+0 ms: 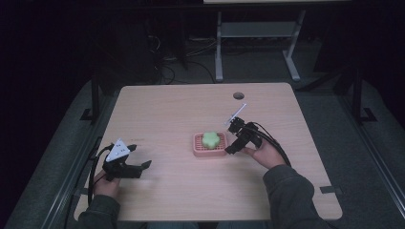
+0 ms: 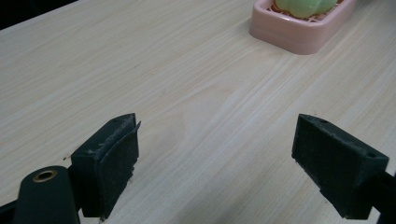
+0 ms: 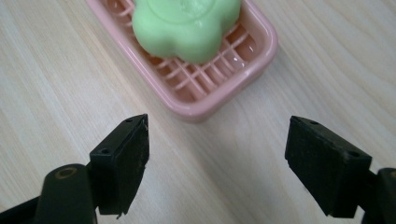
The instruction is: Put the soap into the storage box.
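Right gripper (image 3: 217,161), jaws released, faced the soap (image 3: 187,25) in its dish (image 3: 224,93) for grasping; left gripper (image 2: 217,163) idled, jaws released.

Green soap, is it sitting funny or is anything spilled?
Nothing stands out. The green soap lies flat in the pink dish, nothing is spilled on the table, and both grippers are open and apart from it.

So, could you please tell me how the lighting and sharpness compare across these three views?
High view: dim, room around the table nearly black, detail soft. Left gripper view: bright, even light, wood grain crisp, the pink tray slightly soft at the top edge. Right gripper view: small glare spots on the tray's grid, the green soap a little blurred, right tool sharp.
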A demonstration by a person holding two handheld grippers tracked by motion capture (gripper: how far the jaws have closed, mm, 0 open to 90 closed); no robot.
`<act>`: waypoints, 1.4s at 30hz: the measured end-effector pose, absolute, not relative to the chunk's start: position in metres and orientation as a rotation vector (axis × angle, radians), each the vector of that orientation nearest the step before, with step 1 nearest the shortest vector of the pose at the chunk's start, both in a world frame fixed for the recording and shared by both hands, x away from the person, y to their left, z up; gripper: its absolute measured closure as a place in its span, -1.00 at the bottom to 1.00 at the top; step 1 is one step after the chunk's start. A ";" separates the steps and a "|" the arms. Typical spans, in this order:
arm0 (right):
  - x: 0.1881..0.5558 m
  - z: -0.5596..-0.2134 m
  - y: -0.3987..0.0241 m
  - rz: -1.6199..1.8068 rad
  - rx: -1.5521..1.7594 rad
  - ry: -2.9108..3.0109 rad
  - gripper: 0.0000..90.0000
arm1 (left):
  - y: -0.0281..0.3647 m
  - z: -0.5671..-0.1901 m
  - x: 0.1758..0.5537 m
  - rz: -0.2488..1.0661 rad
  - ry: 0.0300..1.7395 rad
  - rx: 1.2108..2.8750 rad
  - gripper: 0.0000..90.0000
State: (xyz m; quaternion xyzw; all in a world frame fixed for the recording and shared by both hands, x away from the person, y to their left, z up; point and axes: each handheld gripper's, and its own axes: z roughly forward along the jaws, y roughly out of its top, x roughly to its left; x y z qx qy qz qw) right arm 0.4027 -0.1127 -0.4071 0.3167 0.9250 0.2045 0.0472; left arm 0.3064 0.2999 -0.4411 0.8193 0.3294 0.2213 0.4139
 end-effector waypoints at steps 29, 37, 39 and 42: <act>0.385 -0.413 -0.143 0.625 1.032 2.815 -0.53 | 0.300 -0.442 0.306 0.555 0.828 2.072 -0.68; 0.376 -0.415 -0.154 0.638 1.046 2.804 -0.54 | 0.300 -0.442 0.306 0.554 0.830 2.072 -0.68; 0.374 -0.416 -0.157 0.638 1.055 2.800 -0.54 | 0.299 -0.442 0.306 0.553 0.832 2.072 -0.68; 0.371 -0.417 -0.162 0.617 1.061 2.798 -0.55 | 0.299 -0.442 0.306 0.553 0.832 2.074 -0.68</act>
